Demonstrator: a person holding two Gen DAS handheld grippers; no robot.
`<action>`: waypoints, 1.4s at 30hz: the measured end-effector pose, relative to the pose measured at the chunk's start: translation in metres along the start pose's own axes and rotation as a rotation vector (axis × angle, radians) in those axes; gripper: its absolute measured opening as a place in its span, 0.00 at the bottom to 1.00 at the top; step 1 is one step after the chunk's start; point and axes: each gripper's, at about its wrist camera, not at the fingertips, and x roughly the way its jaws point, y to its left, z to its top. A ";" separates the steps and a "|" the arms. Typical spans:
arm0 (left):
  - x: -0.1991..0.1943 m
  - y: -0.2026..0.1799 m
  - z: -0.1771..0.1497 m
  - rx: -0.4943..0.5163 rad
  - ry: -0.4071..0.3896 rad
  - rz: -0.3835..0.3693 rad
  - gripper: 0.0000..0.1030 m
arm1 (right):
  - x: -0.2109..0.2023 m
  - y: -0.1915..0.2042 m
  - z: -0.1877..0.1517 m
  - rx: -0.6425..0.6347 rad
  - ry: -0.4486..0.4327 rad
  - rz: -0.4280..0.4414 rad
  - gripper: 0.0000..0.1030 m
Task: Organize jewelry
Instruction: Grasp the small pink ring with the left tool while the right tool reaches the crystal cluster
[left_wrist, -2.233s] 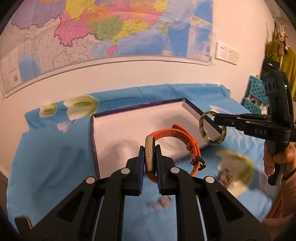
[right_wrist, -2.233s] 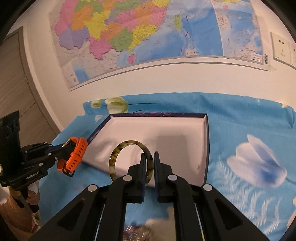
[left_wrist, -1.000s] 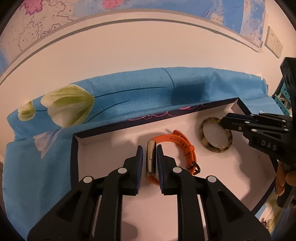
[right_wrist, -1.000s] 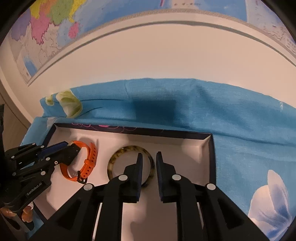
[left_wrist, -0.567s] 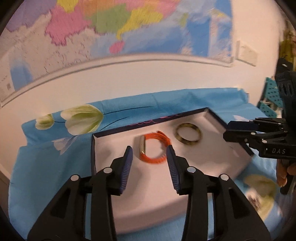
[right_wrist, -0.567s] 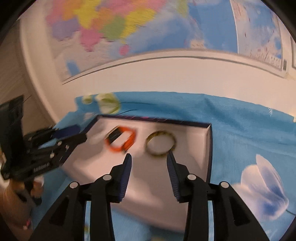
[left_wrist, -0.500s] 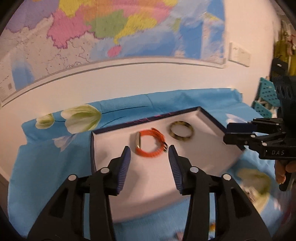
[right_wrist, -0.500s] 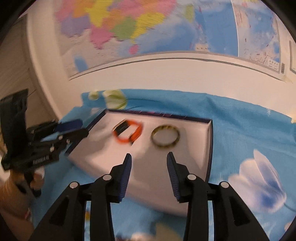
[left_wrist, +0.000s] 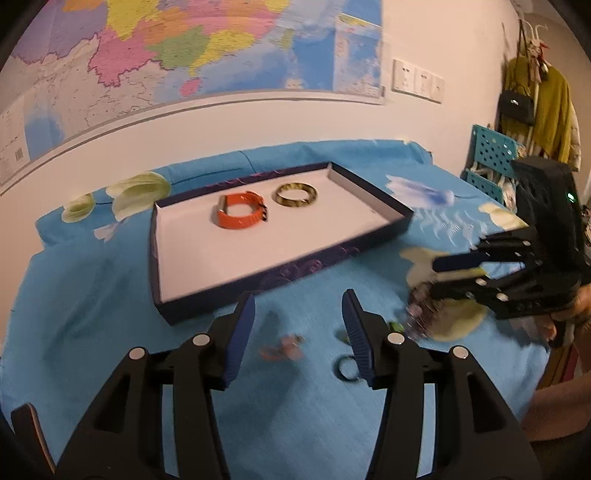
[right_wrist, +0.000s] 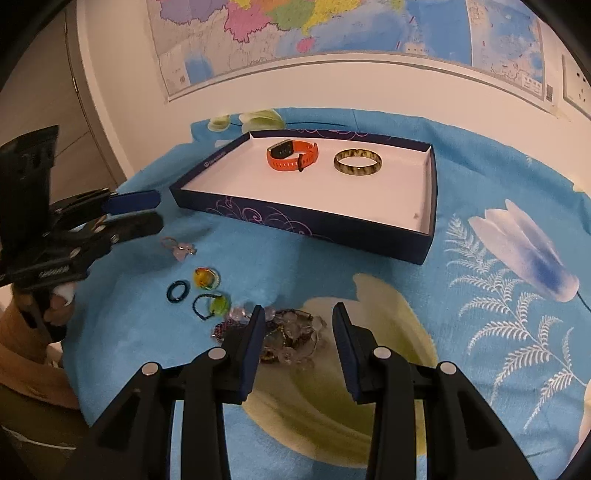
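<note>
Both claws have let go and pulled back wide open and empty, left gripper (left_wrist: 298, 328) and right gripper (right_wrist: 298, 341), leaving the orange watch (right_wrist: 291, 154) and bangle (right_wrist: 357, 161) in the tray (right_wrist: 303, 221), so the beads (right_wrist: 286, 338) and rings (right_wrist: 178, 290) come next.

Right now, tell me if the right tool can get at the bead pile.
Probably yes: the right tool is open, and the bead pile lies on the cloth directly between its fingers, with nothing over it.
</note>
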 end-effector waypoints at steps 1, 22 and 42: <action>-0.001 -0.003 -0.002 0.003 -0.001 0.001 0.48 | 0.002 0.000 0.000 0.000 0.004 0.002 0.35; -0.006 -0.015 -0.017 0.001 0.021 -0.029 0.49 | -0.041 0.006 0.003 0.046 -0.117 0.092 0.18; -0.001 -0.024 -0.026 0.025 0.050 -0.067 0.48 | -0.057 -0.007 0.025 0.142 -0.237 0.135 0.17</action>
